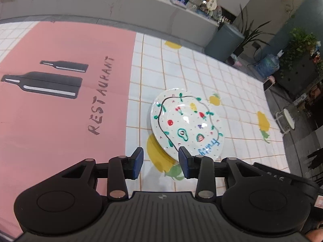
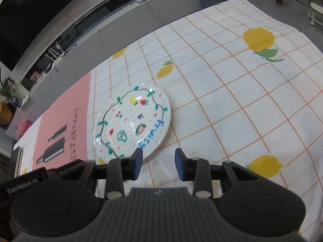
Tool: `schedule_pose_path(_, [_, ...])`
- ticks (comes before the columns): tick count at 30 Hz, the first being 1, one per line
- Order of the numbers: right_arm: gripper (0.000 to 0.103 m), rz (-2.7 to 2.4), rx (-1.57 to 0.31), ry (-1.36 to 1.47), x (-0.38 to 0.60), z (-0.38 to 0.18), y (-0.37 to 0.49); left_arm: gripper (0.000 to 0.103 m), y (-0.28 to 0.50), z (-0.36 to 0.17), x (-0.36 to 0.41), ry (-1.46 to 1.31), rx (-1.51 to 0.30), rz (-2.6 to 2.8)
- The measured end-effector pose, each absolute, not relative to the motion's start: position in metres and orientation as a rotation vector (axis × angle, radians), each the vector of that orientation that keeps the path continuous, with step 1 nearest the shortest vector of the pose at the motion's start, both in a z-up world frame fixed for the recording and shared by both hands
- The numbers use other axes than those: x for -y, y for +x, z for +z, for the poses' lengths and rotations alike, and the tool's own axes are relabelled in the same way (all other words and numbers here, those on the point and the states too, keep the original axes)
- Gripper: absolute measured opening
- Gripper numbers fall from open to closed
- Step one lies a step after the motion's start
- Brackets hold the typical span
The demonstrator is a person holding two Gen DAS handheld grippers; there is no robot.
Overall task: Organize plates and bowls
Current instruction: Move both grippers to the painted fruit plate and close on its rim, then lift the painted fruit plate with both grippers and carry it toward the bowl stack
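A round white ceramic plate painted with small fruits, a wavy dark outline and blue lettering (image 1: 186,124) lies flat on the table, on a white tablecloth with an orange grid and yellow lemons (image 1: 232,84), just beside the edge of a pink mat printed with black bottles and the word RESTAURANT (image 1: 60,100). No bowl or second plate shows in either view.

The relation that matters is where the plate's near rim sits against each gripper. In the left wrist view the left gripper (image 1: 161,163) hangs over the cloth with the plate ahead and off to its right side; its right blue pad overlaps the near rim in the picture, but whether it touches I cannot tell. In the right wrist view the right gripper (image 2: 158,165) has the plate ahead and to its left, its left pad overlapping the rim by the lettering. So the plate lies between the two hands, roughly equally near to both. Being round, it offers no long axis; the near rim is the obvious place to take it.

Both grippers tilt steeply down toward the table from the near side. The jaws of each stand apart with only cloth between them, nothing clamped. The right view is slightly blurred. Judging by this, the plate is not yet grasped.
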State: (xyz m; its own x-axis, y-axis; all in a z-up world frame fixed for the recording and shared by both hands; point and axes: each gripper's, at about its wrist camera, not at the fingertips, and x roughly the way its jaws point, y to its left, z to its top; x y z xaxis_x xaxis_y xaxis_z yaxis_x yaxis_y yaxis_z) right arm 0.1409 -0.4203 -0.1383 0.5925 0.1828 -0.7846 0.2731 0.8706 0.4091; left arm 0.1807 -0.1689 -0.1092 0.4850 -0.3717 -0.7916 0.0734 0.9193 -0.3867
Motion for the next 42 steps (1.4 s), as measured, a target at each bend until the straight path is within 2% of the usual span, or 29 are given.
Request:
schedule_pose_path(14, [0.034,-0.053,-0.927,0.592,0.437,-0.156,0.178,0.044,0.226,-0.132,0.168,-0.396,-1.051,-0.227])
schedule_pose_path(22, [0.029,-0.018,-0.887,0.642,0.440,-0.163,0.185,0.043,0.237,-0.139,0.175,-0.403,-1.033,-0.277])
schedule_pose_path(27, [0.027,-0.003,-0.871,0.698,0.448,-0.169,0.189,0.030,0.240,-0.141,0.172,-0.444,-1.018,-0.258])
schedule_pose_path(32, [0.007,-0.036,-0.878,0.724,0.453,-0.173,0.187,0.019,0.239,-0.141,0.171,-0.434,-1.019,-0.242])
schedule_pose_path(36, [0.006,-0.048,-0.891,0.748,0.455,-0.173,0.186,0.012,0.236,-0.142,0.167,-0.443,-1.025,-0.226])
schedule_pose_path(42, [0.006,-0.041,-0.894,0.744,0.452,-0.166,0.179,0.011,0.223,-0.133,0.161,-0.467,-1.001,-0.225])
